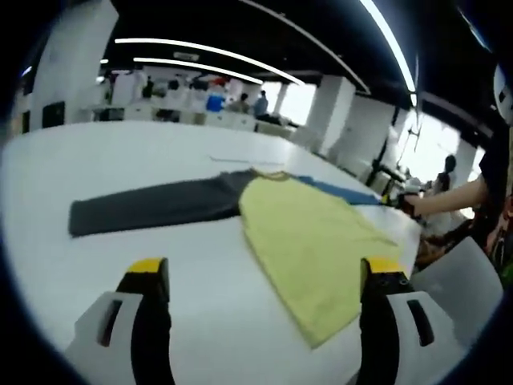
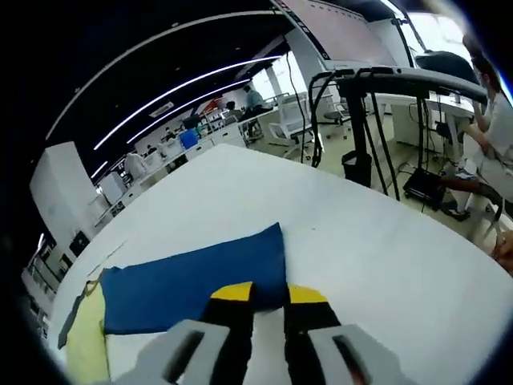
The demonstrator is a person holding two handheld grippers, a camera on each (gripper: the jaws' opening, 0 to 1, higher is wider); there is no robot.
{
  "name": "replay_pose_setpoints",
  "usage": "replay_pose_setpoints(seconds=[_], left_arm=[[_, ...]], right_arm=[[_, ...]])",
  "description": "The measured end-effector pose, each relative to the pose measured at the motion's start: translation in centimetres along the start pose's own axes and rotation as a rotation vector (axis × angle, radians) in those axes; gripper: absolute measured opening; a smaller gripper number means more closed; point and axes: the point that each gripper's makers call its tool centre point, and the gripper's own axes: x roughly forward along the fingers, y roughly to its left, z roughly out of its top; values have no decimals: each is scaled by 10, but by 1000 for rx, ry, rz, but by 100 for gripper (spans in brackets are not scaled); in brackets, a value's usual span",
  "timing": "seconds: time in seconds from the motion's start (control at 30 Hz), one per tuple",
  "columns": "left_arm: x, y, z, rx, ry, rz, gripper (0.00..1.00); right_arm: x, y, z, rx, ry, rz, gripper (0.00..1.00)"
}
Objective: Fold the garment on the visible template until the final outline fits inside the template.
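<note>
Right now the garment (image 1: 304,241) lies flat on the white table (image 1: 160,160): a yellow-green body in the middle, a dark grey sleeve (image 1: 152,204) stretched out to one side in the left gripper view, and a blue sleeve (image 2: 192,281) stretched out to the other, best seen in the right gripper view. Your left gripper (image 1: 264,277) hangs over bare table just short of the body's near edge with its jaws spread wide, gripping nothing. Your right gripper (image 2: 268,295) sits at the cuff end of the blue sleeve with its jaws drawn close together; the cuff edge runs in between them, so they look to have pinched it, though the contact itself is partly hidden. The step in hand is probably folding that blue sleeve in across the body. Confirm that the bite takes the whole thickness of the cuff, then lift only enough to clear the table and carry it over in a low arc, so that the body does not drag or bunch. Lay the sleeve flat with its edge square to the body. I cannot make out a template outline here, so check the final outline yourself. The grey sleeve lies well apart, waiting.
</note>
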Motion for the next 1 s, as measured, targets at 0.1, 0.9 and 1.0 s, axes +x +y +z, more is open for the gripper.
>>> replay_pose_setpoints(seconds=[0.1, 0.9, 1.0], left_arm=[[0, 0, 0, -1, -1, -2, 95], [-2, -5, 15, -5, -58, -29, 91], [-3, -6, 18, -3, -71, -33, 90]], right_arm=[[-3, -4, 1, 7, 3, -19, 0], [4, 165, 20, -207, 0, 381, 0], [12, 191, 13, -235, 15, 442, 0]])
